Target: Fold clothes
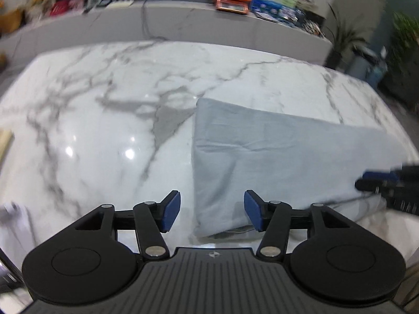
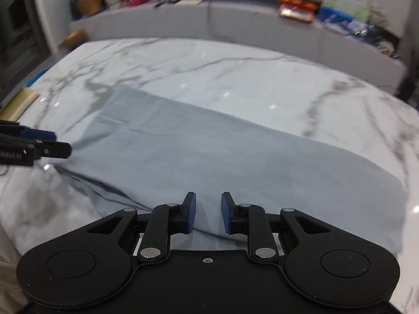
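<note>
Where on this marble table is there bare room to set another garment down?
The marble table is bare left of the folded grey garment and along the far strip before the grey ledge. The near right is crowded: the garment, the left hand-held gripper at its near corner, and the right hand-held gripper.

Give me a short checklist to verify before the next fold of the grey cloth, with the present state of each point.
1. Left tongs free of the cloth: ok, jaws open, nothing pinched.
2. Right tongs free: ok, jaws apart over the cloth.
3. Folded grey garment lies flat on the marble table: ok, only light creases.
4. Near edge tidy: not ok, layers bunch at the near corner.
5. Whole garment on the table: cannot tell, the near edge is hidden behind the tongs.
</note>
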Tool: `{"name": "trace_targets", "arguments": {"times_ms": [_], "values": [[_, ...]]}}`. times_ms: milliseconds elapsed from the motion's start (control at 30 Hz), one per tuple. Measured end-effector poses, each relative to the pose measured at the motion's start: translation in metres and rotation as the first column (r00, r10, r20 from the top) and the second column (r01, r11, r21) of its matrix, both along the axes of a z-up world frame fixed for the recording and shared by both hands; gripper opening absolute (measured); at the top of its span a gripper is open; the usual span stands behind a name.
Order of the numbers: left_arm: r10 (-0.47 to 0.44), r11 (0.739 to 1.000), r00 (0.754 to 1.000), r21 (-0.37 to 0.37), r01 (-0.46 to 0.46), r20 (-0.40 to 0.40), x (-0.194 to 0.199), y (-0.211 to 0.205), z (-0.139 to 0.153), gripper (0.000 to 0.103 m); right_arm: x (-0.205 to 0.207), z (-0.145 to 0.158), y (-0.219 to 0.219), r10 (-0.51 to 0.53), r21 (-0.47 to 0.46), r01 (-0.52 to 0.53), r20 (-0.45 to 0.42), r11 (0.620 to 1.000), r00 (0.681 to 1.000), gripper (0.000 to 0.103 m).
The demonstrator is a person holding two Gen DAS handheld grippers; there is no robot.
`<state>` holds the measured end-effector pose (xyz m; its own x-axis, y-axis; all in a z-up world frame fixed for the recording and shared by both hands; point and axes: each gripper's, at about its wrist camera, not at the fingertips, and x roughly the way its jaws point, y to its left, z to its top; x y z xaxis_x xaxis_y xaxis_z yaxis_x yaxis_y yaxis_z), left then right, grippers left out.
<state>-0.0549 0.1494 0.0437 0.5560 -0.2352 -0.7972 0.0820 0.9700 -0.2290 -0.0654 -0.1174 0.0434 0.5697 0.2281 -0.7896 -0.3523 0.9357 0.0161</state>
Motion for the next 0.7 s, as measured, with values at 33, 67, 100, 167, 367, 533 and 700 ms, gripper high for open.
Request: {"name": "trace_targets", "arguments": {"times_ms": [33,67,100,167,367,533,700], "values": [[0.017,1.0,1.0,-0.02,-0.017,-0.007,0.0,0.002,-0.002,0.054,-0.003,-0.003,-0.001,0.009,-0.005,-0.009,0.008,1.0,1.0,0.021],[0.034,0.999,0.999,-0.042,-0.034,-0.015,-0.001,0.004,-0.003,0.056,-0.006,-0.006,-0.003,0.018,-0.01,-0.017,0.014,1.0,1.0,0.021],[0.041,0.998,0.999,-0.048,-0.042,-0.023,-0.001,0.004,-0.004,0.056,-0.007,-0.01,-0.003,0.026,-0.016,-0.026,0.016,1.0,1.0,0.021],[0.052,0.998,0.998,-0.041,-0.053,-0.039,-0.001,0.003,-0.007,0.057,-0.008,-0.014,-0.005,0.036,-0.015,-0.036,0.015,0.999,0.999,0.021],[0.066,0.997,0.996,-0.024,-0.068,-0.067,0.003,-0.008,-0.013,0.059,-0.009,-0.018,-0.006,0.055,-0.01,-0.055,0.015,0.998,0.998,0.022],[0.092,0.996,0.993,0.006,-0.092,-0.067,0.003,-0.013,-0.015,0.059,-0.012,-0.018,-0.009,0.065,-0.004,-0.065,0.015,0.998,0.998,0.022],[0.108,0.994,0.992,0.028,-0.106,-0.064,0.004,-0.018,-0.015,0.028,-0.011,-0.018,-0.009,0.071,-0.002,-0.071,0.013,0.997,0.997,0.022]]}}
